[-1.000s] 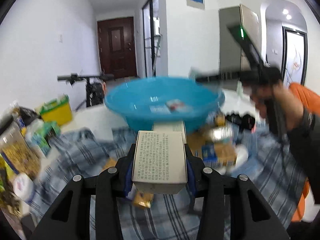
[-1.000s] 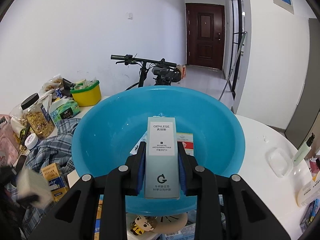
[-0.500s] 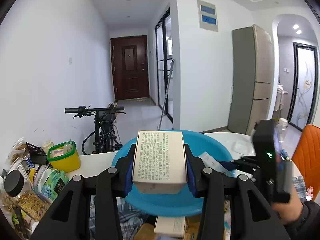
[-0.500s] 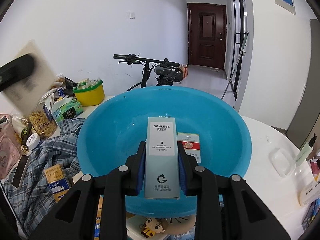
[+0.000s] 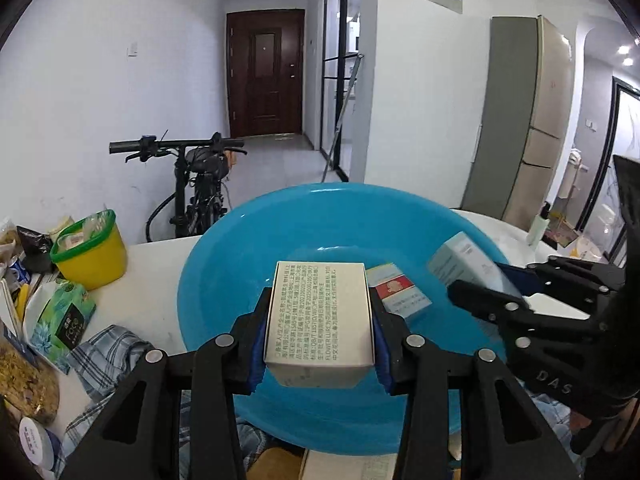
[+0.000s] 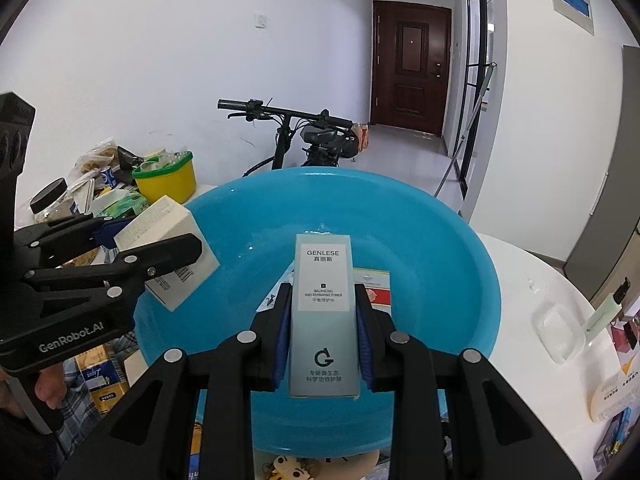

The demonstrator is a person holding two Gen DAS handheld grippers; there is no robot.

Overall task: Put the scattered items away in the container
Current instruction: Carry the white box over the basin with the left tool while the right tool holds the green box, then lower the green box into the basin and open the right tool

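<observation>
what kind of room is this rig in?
Most likely a lived-in flat: a tall beige fridge, a black bicycle parked by the white wall, and a dark wooden entry door down the hallway.

White round desk [image 6: 516, 280]: blue basin [image 6: 460, 264] sits on it near the middle, a yellow tub with a green rim [image 5: 90, 250] and a green tissue pack [image 5: 60, 316] to its left. Plaid cloth [image 5: 108, 356] lies at the near left edge beside a jar of grain [image 5: 24, 380]. Right of the basin: a clear plastic lid [image 6: 560, 332] and a pale green tube [image 6: 604, 308].
</observation>
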